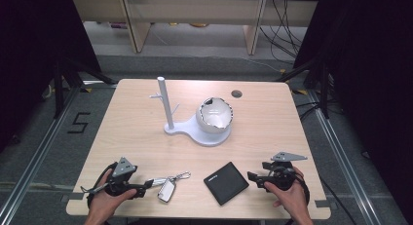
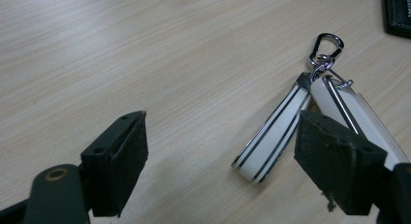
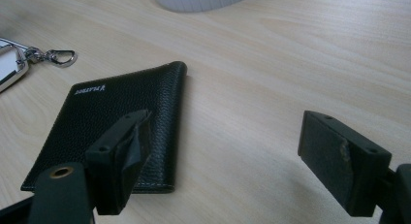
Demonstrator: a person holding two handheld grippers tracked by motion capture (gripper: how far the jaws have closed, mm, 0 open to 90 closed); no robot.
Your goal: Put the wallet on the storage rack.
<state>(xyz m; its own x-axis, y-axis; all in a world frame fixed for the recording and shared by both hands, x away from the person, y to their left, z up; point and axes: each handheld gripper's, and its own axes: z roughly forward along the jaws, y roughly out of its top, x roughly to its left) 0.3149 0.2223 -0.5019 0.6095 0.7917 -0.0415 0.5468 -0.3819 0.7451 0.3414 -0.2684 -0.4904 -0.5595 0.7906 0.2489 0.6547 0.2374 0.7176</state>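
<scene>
Near the table's front edge, your left gripper sits wide open just beside the key fob; your right gripper, also open, flanks the wallet.

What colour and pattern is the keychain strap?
White with thin black stripes along its length, clearest in the left gripper view: strap.

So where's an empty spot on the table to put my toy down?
The widest bare wood is the left side of the table, between its left edge and the white stand. The right side, past the bowl, is bare too. The near edge is crowded: left claw, key fob, wallet, right claw.
</scene>
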